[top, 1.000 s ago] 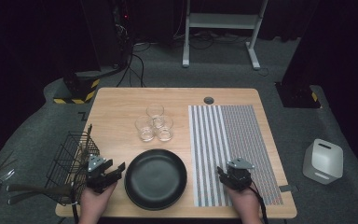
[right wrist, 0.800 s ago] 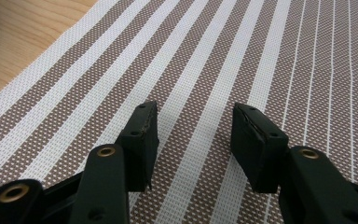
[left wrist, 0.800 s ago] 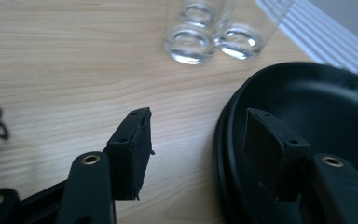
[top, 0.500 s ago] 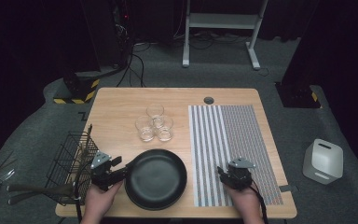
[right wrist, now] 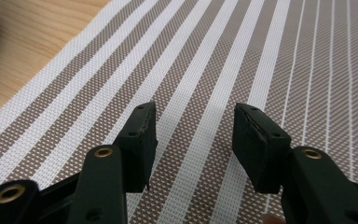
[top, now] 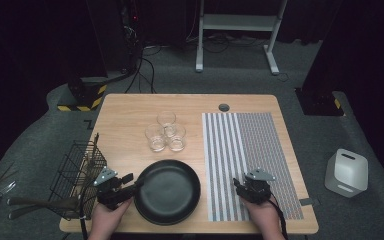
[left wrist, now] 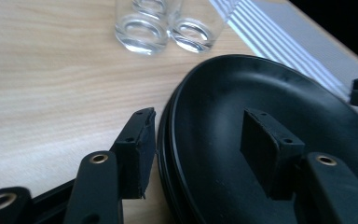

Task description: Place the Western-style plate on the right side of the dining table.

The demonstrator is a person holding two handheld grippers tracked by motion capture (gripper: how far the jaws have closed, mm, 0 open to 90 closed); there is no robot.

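Left gripper view: my left gripper (left wrist: 193,149) straddles the near-left rim of the black plate (left wrist: 279,121) on the counter (left wrist: 46,70), jaws closing, not yet pinching, one outside, one over the dish. My right gripper (right wrist: 193,140) idles agape above the striped mat (right wrist: 242,56). No writing legible.
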